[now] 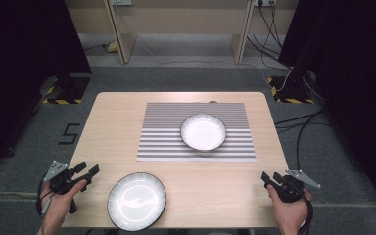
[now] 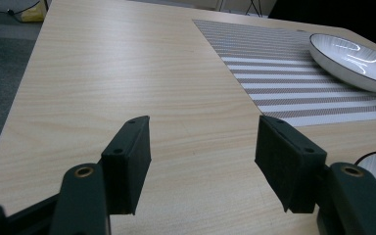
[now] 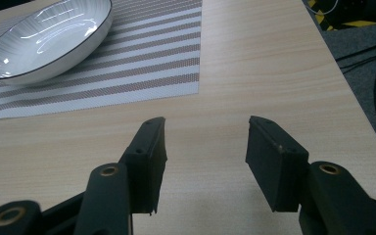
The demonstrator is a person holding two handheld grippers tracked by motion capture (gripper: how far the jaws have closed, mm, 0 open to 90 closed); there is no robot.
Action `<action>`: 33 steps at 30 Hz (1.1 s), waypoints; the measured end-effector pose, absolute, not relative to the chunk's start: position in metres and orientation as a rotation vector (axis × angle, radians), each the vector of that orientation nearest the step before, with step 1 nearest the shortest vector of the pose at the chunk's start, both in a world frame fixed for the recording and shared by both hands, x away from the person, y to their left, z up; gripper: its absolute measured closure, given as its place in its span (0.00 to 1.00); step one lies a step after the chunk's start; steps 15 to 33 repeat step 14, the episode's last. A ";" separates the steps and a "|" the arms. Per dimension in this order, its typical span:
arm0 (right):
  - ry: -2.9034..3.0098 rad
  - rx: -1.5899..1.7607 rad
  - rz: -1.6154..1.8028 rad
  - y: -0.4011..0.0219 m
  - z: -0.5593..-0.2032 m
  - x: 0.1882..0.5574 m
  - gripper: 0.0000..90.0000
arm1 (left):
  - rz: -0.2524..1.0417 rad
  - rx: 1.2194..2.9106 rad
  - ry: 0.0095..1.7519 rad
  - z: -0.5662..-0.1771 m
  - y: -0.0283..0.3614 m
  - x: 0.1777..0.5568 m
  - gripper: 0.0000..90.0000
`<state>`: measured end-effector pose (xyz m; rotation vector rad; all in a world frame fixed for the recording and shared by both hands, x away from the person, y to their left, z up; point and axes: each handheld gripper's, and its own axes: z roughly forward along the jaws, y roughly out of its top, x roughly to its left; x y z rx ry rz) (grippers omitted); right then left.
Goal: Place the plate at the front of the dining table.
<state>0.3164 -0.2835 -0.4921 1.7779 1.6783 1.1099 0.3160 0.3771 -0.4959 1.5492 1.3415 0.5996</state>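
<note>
Both my grippers idle at the near table corners, jaws apart and empty.

My left gripper (image 1: 91,172) sits just left of the near plate (image 1: 136,200) at the table's (image 1: 112,127) front edge; my right gripper (image 1: 269,177) is well apart from the bowl (image 1: 203,131) on the striped placemat (image 1: 166,132).

Each hand is carrying a black claw: the left claw (image 1: 90,172) and the right claw (image 1: 269,177) are both wearing a grey three-cornered plate on top and trailing a black cable. Up close, the left claw (image 2: 203,147) and right claw (image 3: 205,147) are showing flat rectangular black pads, small screw holes along their edges, and brass-coloured rivets at the arm joints. The forearms are showing no sleeves.
</note>
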 end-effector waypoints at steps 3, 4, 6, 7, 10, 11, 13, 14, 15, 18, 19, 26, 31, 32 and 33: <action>1.680 1.768 1.105 -0.285 -0.493 0.315 0.55 | 0.606 1.543 1.341 -0.497 0.378 0.313 0.42; 1.675 1.771 1.106 -0.285 -0.493 0.315 0.55 | 0.609 1.540 1.341 -0.498 0.378 0.313 0.42; 1.670 1.771 1.108 -0.285 -0.494 0.314 0.55 | 0.610 1.529 1.333 -0.499 0.378 0.311 0.42; 1.664 1.772 1.108 -0.286 -0.495 0.313 0.55 | 0.610 1.526 1.333 -0.500 0.377 0.311 0.42; 1.647 1.783 1.121 -0.286 -0.498 0.312 0.55 | 0.617 1.514 1.323 -0.501 0.376 0.309 0.42; 1.646 1.785 1.121 -0.287 -0.499 0.311 0.55 | 0.618 1.509 1.325 -0.502 0.376 0.309 0.42; 1.641 1.792 1.131 -0.286 -0.500 0.311 0.55 | 0.607 1.506 1.326 -0.504 0.374 0.309 0.42; 1.647 1.788 1.127 -0.286 -0.501 0.311 0.55 | 0.603 1.517 1.320 -0.505 0.373 0.309 0.42; 1.647 1.788 1.127 -0.286 -0.501 0.311 0.55 | 0.603 1.517 1.320 -0.505 0.373 0.309 0.42; 1.647 1.788 1.127 -0.286 -0.501 0.311 0.55 | 0.603 1.517 1.320 -0.505 0.373 0.309 0.42; 1.647 1.788 1.127 -0.286 -0.501 0.311 0.55 | 0.603 1.517 1.320 -0.505 0.373 0.309 0.42; 1.647 1.788 1.127 -0.286 -0.501 0.311 0.55 | 0.603 1.517 1.320 -0.505 0.373 0.309 0.42; 1.647 1.788 1.127 -0.286 -0.501 0.311 0.55 | 0.603 1.517 1.320 -0.505 0.373 0.309 0.42; 1.647 1.788 1.127 -0.286 -0.501 0.311 0.55 | 0.603 1.517 1.320 -0.505 0.373 0.309 0.42; 1.647 1.788 1.127 -0.286 -0.501 0.311 0.55 | 0.603 1.517 1.320 -0.505 0.373 0.309 0.42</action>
